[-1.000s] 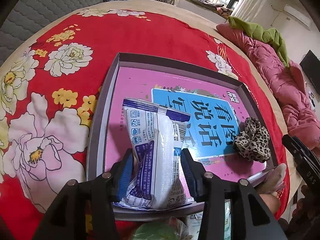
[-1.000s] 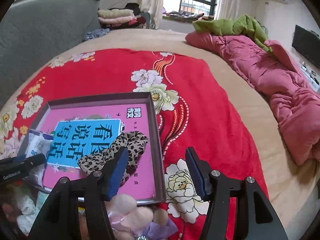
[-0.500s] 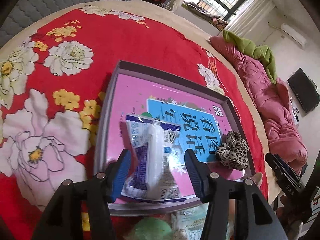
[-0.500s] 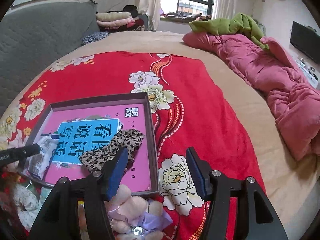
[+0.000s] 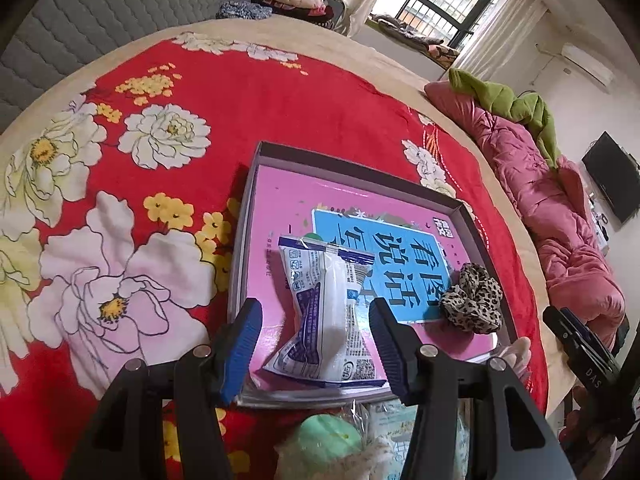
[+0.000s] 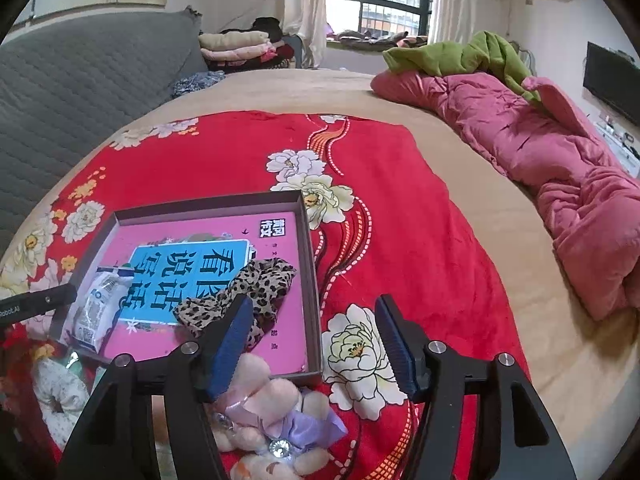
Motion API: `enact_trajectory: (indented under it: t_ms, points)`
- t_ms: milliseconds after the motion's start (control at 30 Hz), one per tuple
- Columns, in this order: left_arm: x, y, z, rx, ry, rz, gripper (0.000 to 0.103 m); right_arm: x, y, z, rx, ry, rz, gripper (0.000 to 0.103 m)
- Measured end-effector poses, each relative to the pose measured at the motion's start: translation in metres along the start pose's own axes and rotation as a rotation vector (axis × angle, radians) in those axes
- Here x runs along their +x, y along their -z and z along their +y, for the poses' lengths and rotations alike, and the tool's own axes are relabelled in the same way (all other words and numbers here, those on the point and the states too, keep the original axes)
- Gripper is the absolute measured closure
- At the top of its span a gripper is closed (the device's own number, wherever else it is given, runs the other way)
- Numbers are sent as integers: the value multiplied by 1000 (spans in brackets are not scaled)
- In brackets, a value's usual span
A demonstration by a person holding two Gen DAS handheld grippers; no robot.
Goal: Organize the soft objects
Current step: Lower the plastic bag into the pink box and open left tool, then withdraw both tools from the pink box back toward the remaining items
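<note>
Crinkly white packet (image 5: 326,312) lies in your tray (image 5: 244,216), between the left hand-held gripper (image 5: 314,350)'s wide, untouching jaws; lift clear without snagging it.

Right view: your right hand-held gripper (image 6: 316,350), empty, is opening; plush toy (image 6: 276,412) sits at seven o'clock, leopard scrunchie (image 6: 248,286) at eleven.

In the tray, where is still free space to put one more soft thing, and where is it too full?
Free: the far pink strip of the tray, beyond the white packet and the leopard scrunchie. Also its right near corner, between the scrunchie and the wall. Crowded: outside the near edge, where the plush toy and other soft items lie.
</note>
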State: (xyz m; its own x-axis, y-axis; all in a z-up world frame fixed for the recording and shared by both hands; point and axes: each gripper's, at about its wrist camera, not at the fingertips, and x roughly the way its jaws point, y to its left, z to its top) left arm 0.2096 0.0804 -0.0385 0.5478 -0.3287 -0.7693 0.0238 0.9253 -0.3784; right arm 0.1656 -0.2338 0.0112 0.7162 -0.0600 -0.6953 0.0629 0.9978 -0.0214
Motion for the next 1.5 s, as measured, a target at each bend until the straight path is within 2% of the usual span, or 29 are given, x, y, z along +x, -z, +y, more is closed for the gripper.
enact_trajectory:
  t_ms: [167, 600, 1067, 1500]
  points:
    - [-18, 4, -8, 55, -63, -50, 48, -7, 3, -2, -5, -14, -7, 35]
    - [-50, 20, -9, 41, -95, -102, 47, -32, 5, -9, -4, -28, -52, 33]
    - [-88, 34, -10, 41, -111, -144, 47, -65, 7, 6, -30, -113, -123, 32]
    - [-114, 44, -18, 44, -117, -154, 47, -90, 15, 12, -54, -157, -150, 32]
